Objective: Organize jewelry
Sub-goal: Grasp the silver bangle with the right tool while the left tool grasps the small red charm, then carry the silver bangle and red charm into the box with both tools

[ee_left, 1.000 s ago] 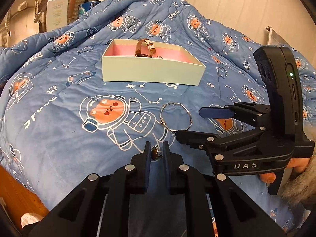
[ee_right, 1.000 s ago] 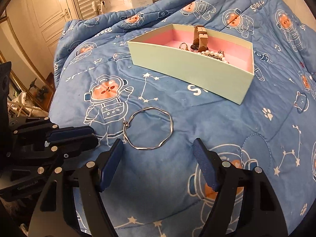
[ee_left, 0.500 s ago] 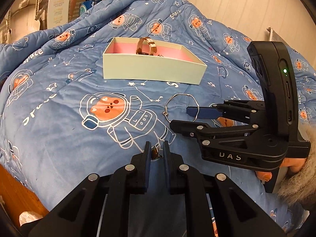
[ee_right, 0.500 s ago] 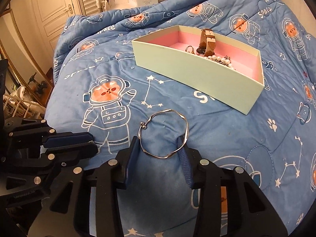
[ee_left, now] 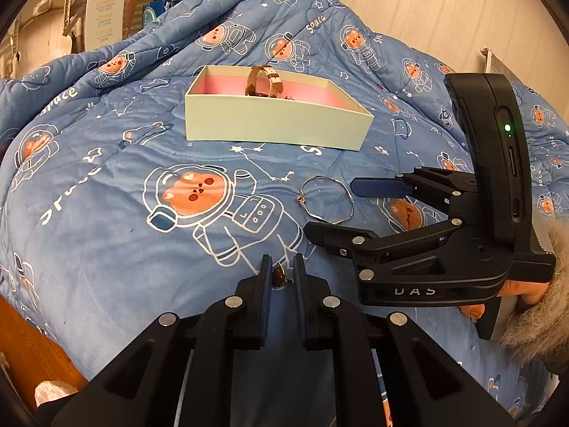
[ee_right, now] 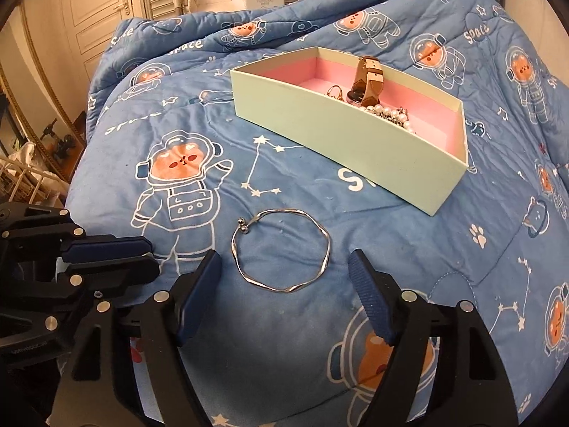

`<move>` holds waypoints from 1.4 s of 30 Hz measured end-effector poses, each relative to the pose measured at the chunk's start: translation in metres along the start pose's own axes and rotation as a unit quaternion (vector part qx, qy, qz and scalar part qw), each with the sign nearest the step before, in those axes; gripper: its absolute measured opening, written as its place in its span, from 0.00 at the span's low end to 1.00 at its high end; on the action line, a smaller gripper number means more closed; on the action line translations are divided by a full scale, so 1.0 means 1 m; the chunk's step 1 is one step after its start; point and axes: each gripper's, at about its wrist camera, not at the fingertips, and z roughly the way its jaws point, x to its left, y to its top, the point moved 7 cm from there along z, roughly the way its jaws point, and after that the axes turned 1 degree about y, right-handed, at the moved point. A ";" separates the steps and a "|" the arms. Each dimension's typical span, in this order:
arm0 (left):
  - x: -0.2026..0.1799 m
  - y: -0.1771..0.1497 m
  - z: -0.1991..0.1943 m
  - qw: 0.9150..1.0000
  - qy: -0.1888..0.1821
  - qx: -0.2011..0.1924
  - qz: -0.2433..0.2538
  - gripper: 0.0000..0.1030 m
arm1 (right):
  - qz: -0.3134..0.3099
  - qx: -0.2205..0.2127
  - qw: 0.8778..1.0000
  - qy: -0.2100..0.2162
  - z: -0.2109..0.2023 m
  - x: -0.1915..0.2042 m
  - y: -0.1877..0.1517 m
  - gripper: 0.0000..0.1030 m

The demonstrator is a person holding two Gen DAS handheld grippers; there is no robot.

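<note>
Centre of the right wrist view: the thin silver wavy bangle (ee_right: 281, 251) lies flat on the blue astronaut-print quilt (ee_right: 320, 338), and the right tongs (ee_right: 284, 277) stand spread wide with a blue pad on either side of it, neither pad touching the metal. In the left wrist view that same bangle (ee_left: 326, 199) sits right of centre, partly ringed by the right tongs (ee_left: 341, 210) reaching in from the right edge.

Bottom centre of the left wrist view, the left tongs (ee_left: 282, 274) are pinched nearly together on a small brown-stoned ring (ee_left: 279, 277) (only a sliver shows between the pads, so its shape is hard to read).

Upper centre, the pale green cardboard box with pink lining (ee_left: 270, 124) rests on the quilt, well apart from the bangle. Its near wall hides most of the contents; a tan leather strap watch (ee_right: 368, 80) stands upright inside, with a white pearl strand (ee_right: 389, 114) and a small gold ring (ee_right: 334, 91) beside it.
</note>
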 end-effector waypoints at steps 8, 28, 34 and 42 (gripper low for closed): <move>0.000 0.001 0.000 1.000 -0.001 0.000 -0.002 0.11 | -0.011 0.003 1.000 0.013 0.002 0.006 0.005 0.54; 0.002 0.029 -0.012 1.000 -0.003 -0.021 0.011 0.11 | 0.045 -0.023 0.996 0.068 -0.038 -0.006 0.011 0.54; 0.009 0.067 -0.019 0.999 -0.011 -0.038 0.017 0.11 | 0.056 -0.040 0.993 0.092 -0.056 -0.019 0.040 0.54; 0.012 0.128 -0.010 0.998 -0.037 -0.041 0.029 0.11 | 0.044 -0.035 0.995 0.084 -0.055 -0.043 0.080 0.54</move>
